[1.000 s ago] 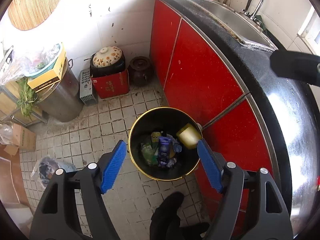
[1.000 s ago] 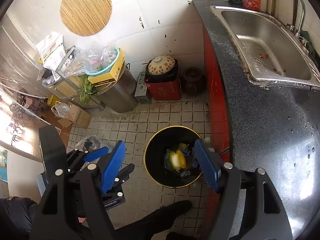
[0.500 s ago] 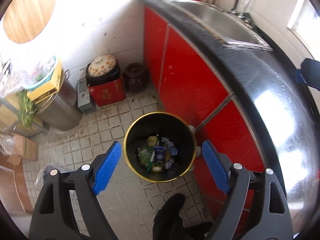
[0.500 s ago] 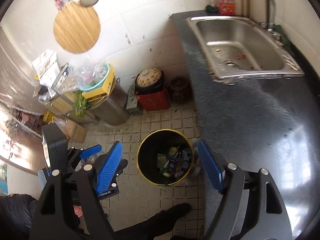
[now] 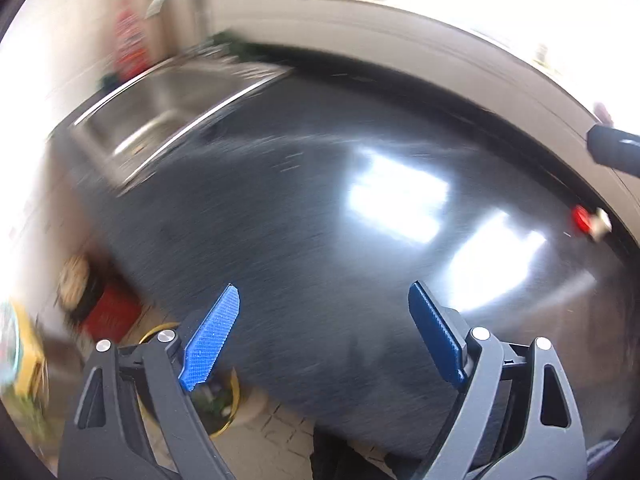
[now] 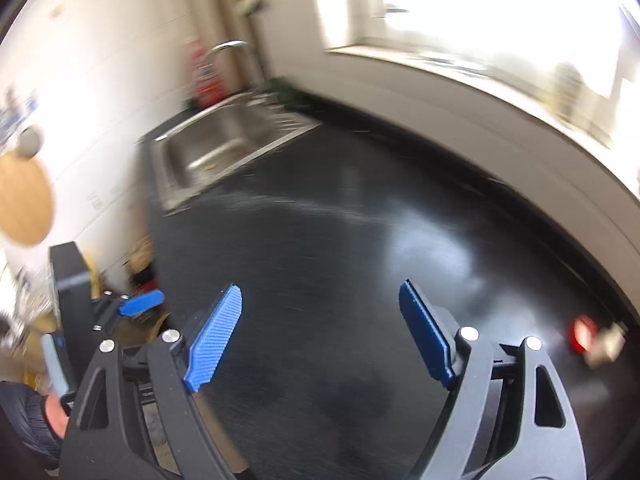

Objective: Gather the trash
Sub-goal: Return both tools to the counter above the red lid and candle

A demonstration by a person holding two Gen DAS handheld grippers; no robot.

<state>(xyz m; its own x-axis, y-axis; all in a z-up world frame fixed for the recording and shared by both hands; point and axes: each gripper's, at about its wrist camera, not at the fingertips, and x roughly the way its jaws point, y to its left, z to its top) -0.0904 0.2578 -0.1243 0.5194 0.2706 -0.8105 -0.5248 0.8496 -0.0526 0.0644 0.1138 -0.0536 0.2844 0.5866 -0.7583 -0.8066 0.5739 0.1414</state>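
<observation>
Both views heavily motion-blurred. Left gripper (image 5: 324, 332) hanging over the dark table (image 5: 320, 208), jaws wide apart and having just been opening further, nothing sitting between the blue pads (image 5: 212, 340). Right gripper (image 6: 320, 328) doing the same over the table (image 6: 320, 260): jaws spread, just been opening, gap empty. Trash bin (image 5: 230, 404) showing only as a yellow-rimmed sliver on the floor at lower left of the left view, partly hidden behind the left finger; blurred greenish scraps lying inside, contents otherwise not readable. Sink (image 5: 160, 108) sitting sunk into the table at upper left, basin looking bare apart from a few specks; same sink (image 6: 216, 152) in the right view. Remaining trash lying on the table near its far right edge: small red item (image 5: 580, 216) touching or just beside a pale scrap (image 5: 600, 224); seen again in the right view as red item (image 6: 582, 332) with pale scrap (image 6: 608, 344). Too blurred for shape, long axis or pointing direction. Both grippers sitting well apart from that trash.
</observation>
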